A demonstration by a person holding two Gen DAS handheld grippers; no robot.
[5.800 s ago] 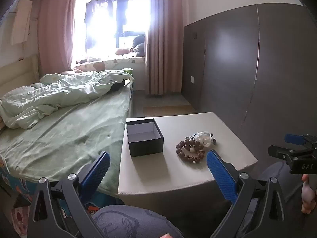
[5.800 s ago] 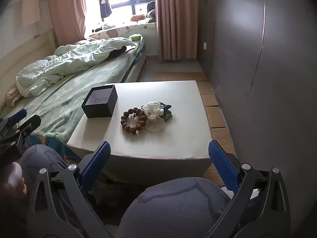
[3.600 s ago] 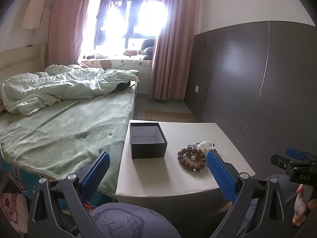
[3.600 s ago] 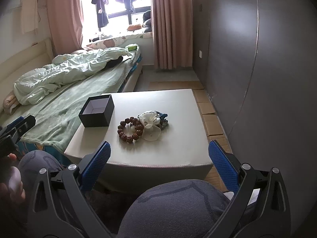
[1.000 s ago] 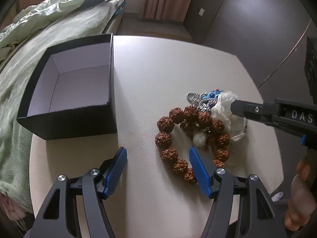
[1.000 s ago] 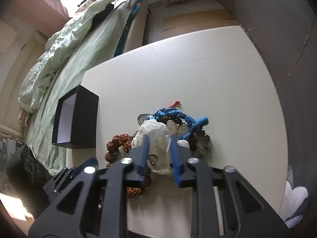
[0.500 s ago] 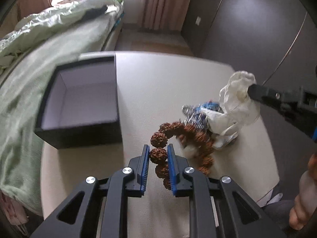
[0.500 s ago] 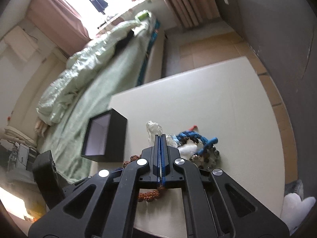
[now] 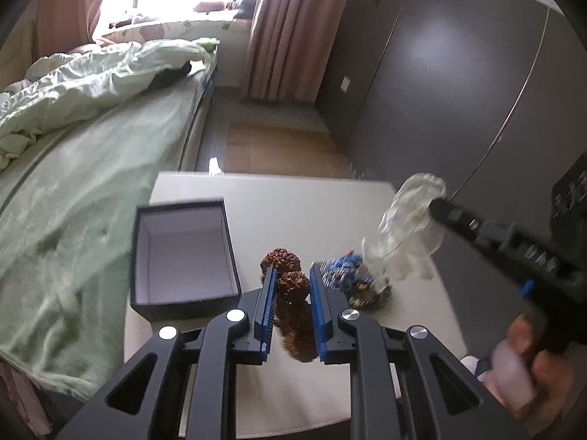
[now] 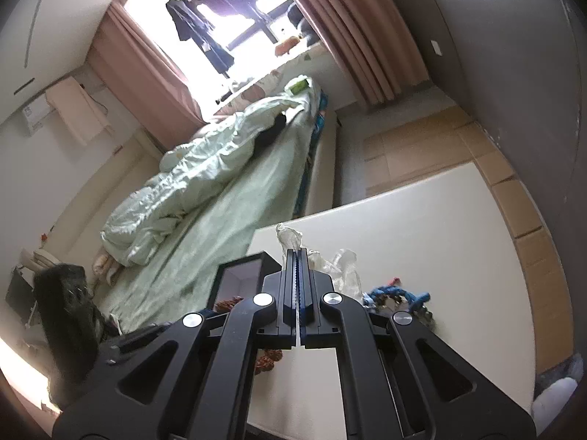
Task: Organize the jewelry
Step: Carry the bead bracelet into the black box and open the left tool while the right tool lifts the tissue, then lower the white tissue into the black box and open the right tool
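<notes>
My left gripper point(image 9: 291, 277) is shut on the brown bead bracelet point(image 9: 280, 261), which hangs lifted above the cream table point(image 9: 286, 201). My right gripper point(image 10: 295, 253) is shut on a clear plastic bag point(image 9: 411, 227), raised off the table; in the left wrist view that gripper point(image 9: 434, 205) reaches in from the right. An open black box point(image 9: 183, 253) with a pale inside sits on the table's left part. A tangle of blue and mixed jewelry point(image 9: 352, 278) lies on the table under the bag, with a blue cord point(image 10: 396, 295) showing in the right wrist view.
A bed with a green sheet point(image 9: 73, 190) and rumpled duvet point(image 10: 205, 168) runs along the table's left side. A dark wardrobe wall point(image 9: 458, 91) stands to the right. A person's hand point(image 9: 528, 363) holds the right gripper's handle. Wooden floor point(image 10: 422, 146) lies beyond the table.
Both grippers closed, the left on the bracelet, the right on the plastic bag. Both then rose, lifting the bracelet and the bag off the table.
</notes>
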